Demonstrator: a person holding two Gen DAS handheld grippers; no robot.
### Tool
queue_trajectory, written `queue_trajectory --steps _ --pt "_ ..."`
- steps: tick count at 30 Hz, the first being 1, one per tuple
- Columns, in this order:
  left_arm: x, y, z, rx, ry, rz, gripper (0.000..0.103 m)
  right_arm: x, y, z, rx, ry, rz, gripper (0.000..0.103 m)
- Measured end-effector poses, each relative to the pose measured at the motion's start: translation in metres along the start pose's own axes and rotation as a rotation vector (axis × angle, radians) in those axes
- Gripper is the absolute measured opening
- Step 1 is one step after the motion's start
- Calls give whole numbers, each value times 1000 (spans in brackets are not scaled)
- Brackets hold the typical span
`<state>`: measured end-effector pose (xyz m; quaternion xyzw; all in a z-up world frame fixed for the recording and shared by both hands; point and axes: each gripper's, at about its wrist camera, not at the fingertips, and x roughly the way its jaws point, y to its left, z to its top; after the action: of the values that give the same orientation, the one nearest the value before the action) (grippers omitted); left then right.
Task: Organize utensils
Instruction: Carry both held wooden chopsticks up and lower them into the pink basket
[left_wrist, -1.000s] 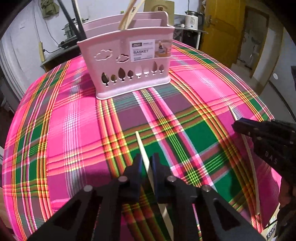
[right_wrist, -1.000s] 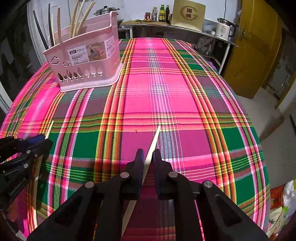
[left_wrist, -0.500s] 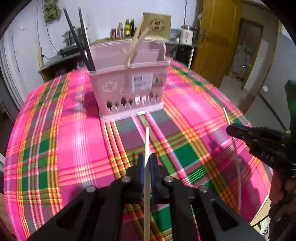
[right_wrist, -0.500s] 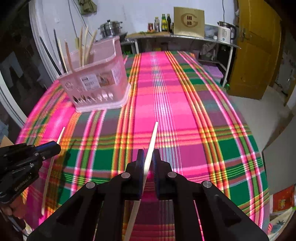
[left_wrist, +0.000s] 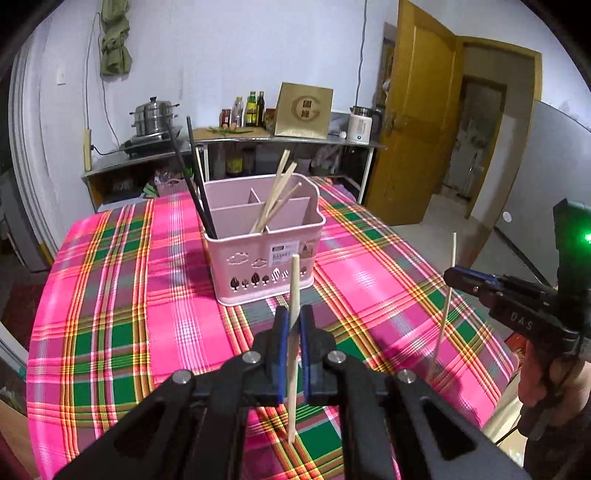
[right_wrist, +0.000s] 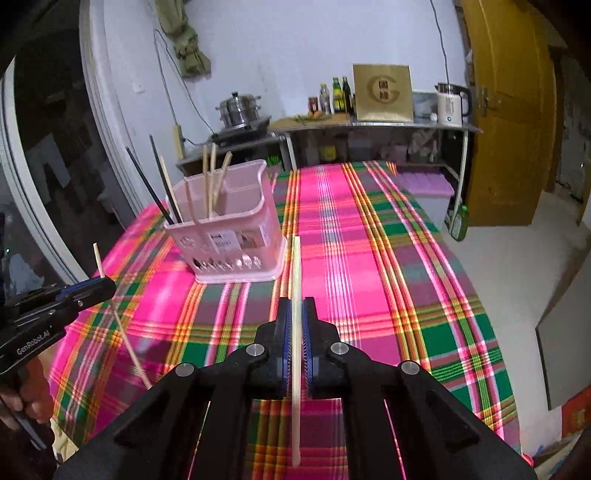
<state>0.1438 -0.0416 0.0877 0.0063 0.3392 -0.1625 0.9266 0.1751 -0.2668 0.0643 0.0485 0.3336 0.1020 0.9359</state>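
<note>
Now both claws, left claw (left_wrist: 291, 321) and right claw (right_wrist: 295, 314), each tight on a chopstick (left_wrist: 294, 280).

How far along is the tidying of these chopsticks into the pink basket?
Partly done: the pink basket already holds two black chopsticks and several pale ones. In hand: the left hand-held gripper is shut on one pale chopstick, the right hand-held gripper on another, both clear of the plaid tablecloth. Left to do: drop both in the basket.
</note>
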Motion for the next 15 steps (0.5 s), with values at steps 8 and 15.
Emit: queue_trajectory --steps 8,15 --pt "-12 3 3 -5 -29 -10 7 -23 6 7 -15 -58 28 5" --pt "-18 6 7 2 -40 -11 7 -29 9 11 -24 -74 40 5"
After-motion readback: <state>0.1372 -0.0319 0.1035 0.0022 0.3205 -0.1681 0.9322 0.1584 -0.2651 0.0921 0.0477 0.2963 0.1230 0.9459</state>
